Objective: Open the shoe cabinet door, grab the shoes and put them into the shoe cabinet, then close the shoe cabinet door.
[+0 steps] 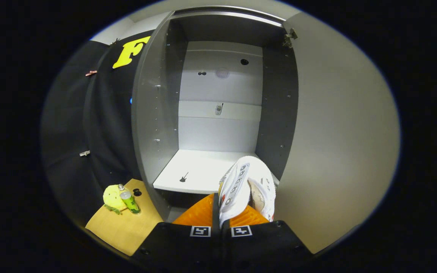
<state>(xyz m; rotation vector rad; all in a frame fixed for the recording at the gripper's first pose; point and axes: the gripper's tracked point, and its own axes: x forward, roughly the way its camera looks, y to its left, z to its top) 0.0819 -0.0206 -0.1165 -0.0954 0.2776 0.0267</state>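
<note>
A pair of white shoes (247, 189) hangs from my gripper (220, 216), whose two fingers are pressed together on the shoes' rims. The shoes point forward toward the shoe cabinet (154, 113), which stands open just ahead. Its white shelf (197, 170) lies beyond the fingertips, and the toes of the shoes hover over its right front corner. The cabinet door (340, 125) is swung wide open on the right, hinged at the top right corner. The heels of the shoes are hidden behind the fingers.
A small guitar-shaped mark (183, 177) sits on the shelf. To the left of the cabinet, a wooden surface (125, 225) carries a yellow plush toy (113, 197), a green bottle (129, 200) and a small black ring (137, 192). Black cloth covers the wall on the left.
</note>
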